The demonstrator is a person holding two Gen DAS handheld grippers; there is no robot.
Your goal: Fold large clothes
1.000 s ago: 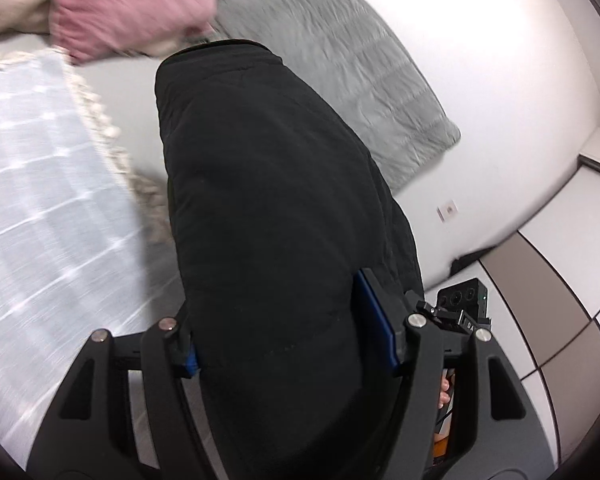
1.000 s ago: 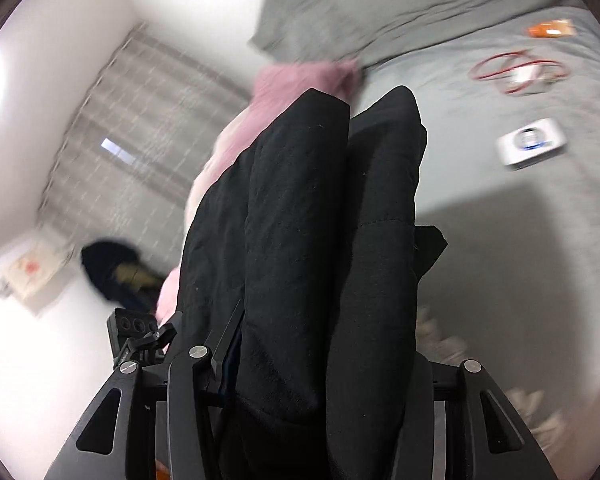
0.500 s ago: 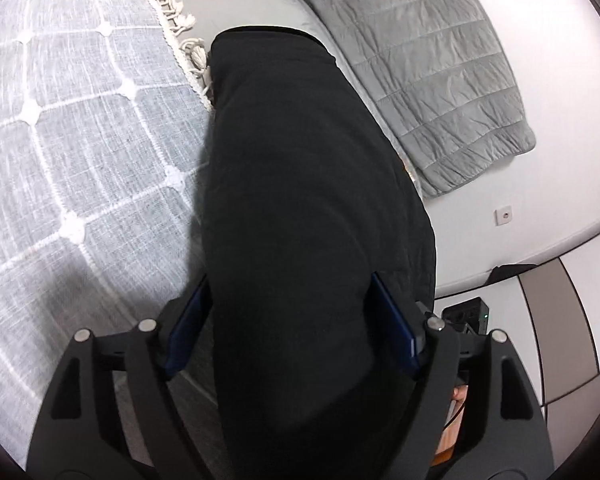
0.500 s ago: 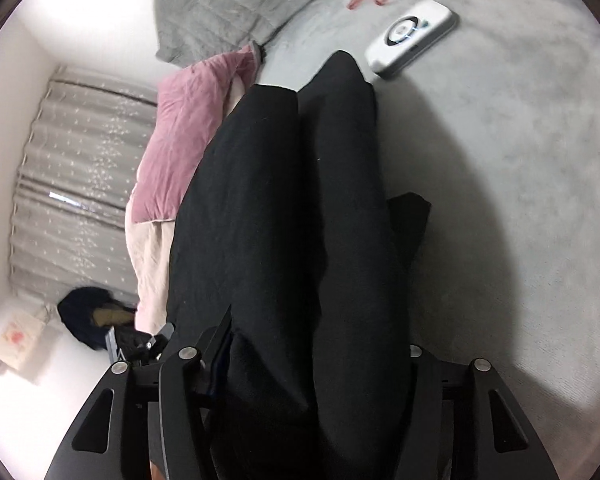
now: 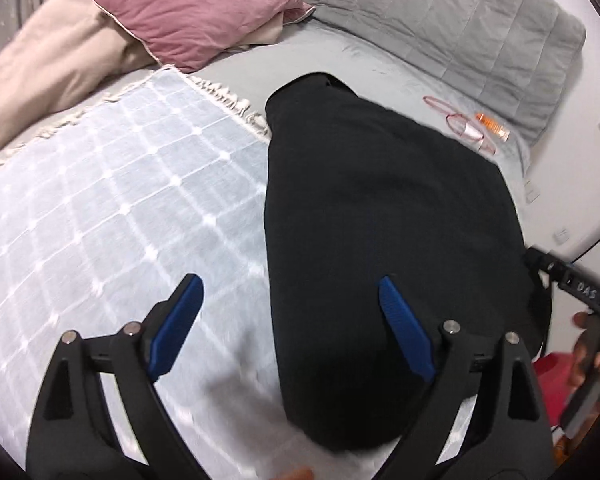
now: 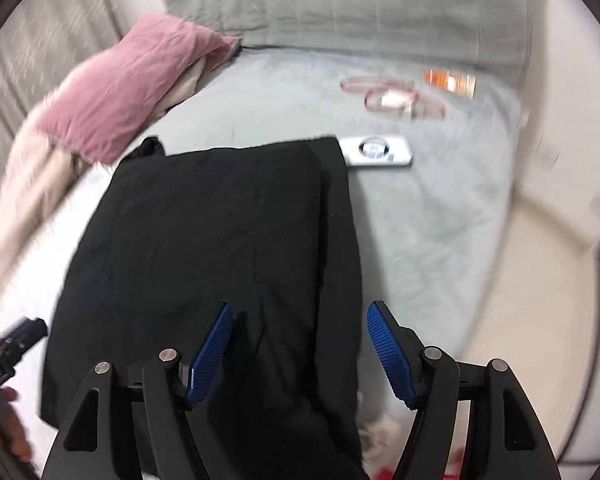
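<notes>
Bedding fills both my views: a grey bed sheet (image 5: 324, 52), with a grey quilted blanket (image 5: 460, 12) banked against the white wall at 1 o'clock. A pale checked throw (image 5: 100, 200) with a fringed edge covers my left view from 9 to 11 o'clock, and a pink pillow (image 5: 196, 8) sits on a beige one at 11 o'clock. The folded black garment (image 5: 380, 232) lies flat on the bed, its left side over the throw. A white remote (image 6: 376, 151) touches its far corner at 12 o'clock in my right view; beyond it lie a red cable (image 6: 392, 94) and an orange packet (image 6: 450, 80). Half a second ago both grippers clamped the garment in the air; now my left gripper (image 5: 290, 322) and right gripper (image 6: 300, 344) are spread wide, released, with the cloth set down.
</notes>
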